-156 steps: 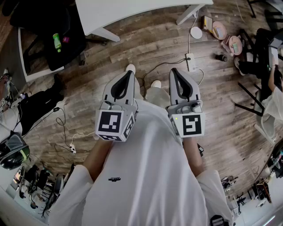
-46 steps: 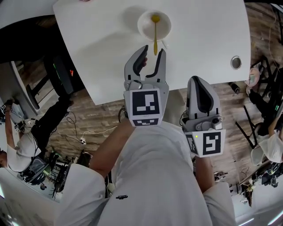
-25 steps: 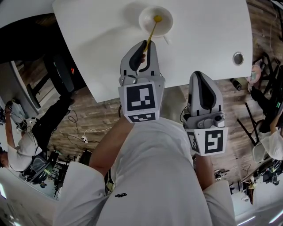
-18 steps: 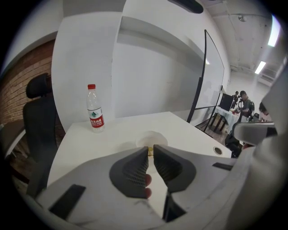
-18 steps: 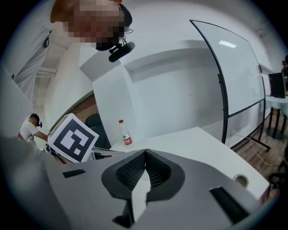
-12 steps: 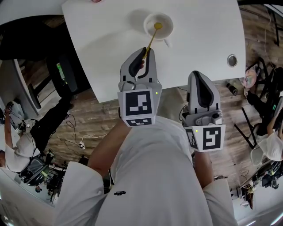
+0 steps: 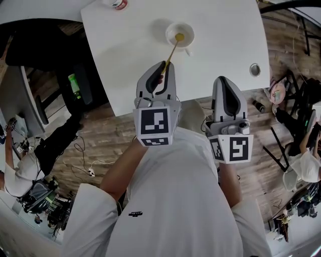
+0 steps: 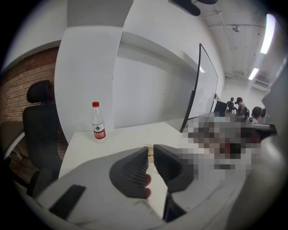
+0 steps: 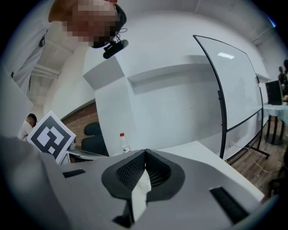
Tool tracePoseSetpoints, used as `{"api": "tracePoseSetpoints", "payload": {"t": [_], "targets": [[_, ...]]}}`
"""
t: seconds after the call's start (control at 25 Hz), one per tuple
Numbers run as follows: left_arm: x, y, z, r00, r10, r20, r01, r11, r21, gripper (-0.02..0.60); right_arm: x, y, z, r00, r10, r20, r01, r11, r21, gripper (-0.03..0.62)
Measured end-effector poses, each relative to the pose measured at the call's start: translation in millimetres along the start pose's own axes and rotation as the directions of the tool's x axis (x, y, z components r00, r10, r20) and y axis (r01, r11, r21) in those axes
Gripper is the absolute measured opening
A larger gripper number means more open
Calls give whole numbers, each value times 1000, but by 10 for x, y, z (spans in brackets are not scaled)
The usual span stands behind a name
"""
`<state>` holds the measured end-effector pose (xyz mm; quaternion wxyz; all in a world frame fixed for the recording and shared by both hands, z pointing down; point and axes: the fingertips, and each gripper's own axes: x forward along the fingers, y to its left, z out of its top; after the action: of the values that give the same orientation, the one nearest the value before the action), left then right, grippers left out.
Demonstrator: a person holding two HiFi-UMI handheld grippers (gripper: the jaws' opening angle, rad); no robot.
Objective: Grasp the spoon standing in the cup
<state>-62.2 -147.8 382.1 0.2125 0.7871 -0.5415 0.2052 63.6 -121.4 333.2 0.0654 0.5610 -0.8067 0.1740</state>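
A white cup (image 7: 179,34) stands on the white table (image 7: 220,35). A yellow spoon (image 7: 172,48) has its bowl in the cup, and its handle leans out toward me. My left gripper (image 7: 165,64) is shut on the near end of that handle. In the left gripper view a thin yellow sliver of the spoon (image 8: 150,151) shows in the narrow gap between the left gripper's (image 8: 150,152) pads. My right gripper (image 7: 223,81) hangs at the table's near edge, shut and holding nothing; in the right gripper view its (image 9: 145,155) pads touch.
A water bottle with a red cap (image 7: 118,4) stands at the table's far left corner, also seen as the bottle (image 8: 98,122) and the bottle (image 9: 123,143). A round cable hole (image 7: 255,69) sits at the table's right. A black chair (image 8: 40,117) stands left of the table.
The left jaws, open around the upright handle earlier, have closed on it and the spoon now leans toward me. Over the last second the grip holds. The right gripper stays shut.
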Motion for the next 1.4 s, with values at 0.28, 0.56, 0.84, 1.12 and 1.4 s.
{"api": "tracePoseSetpoints", "payload": {"t": [0.28, 0.56, 0.84, 1.12, 1.4], "targets": [[-293, -15, 257, 999, -13, 46, 13, 1000, 9, 43, -81, -22, 218, 1000, -9, 28, 10, 999, -31, 3], [-599, 34, 433, 996, -31, 85, 29, 999, 27, 43, -174, 77, 433, 999, 6, 46, 0, 993, -118, 3], [-837, 162, 611, 991, -41, 126, 37, 999, 39, 43, -234, 173, 662, 997, -6, 83, 15, 994, -104, 3], [-1058, 151, 642, 989, -41, 139, 34, 998, 54, 43, -401, 192, 813, 995, -7, 103, 19, 994, -110, 3], [-1108, 187, 640, 989, -49, 138, 42, 998, 54, 44, -359, 351, 807, 996, 46, 71, -31, 979, -203, 3]]}}
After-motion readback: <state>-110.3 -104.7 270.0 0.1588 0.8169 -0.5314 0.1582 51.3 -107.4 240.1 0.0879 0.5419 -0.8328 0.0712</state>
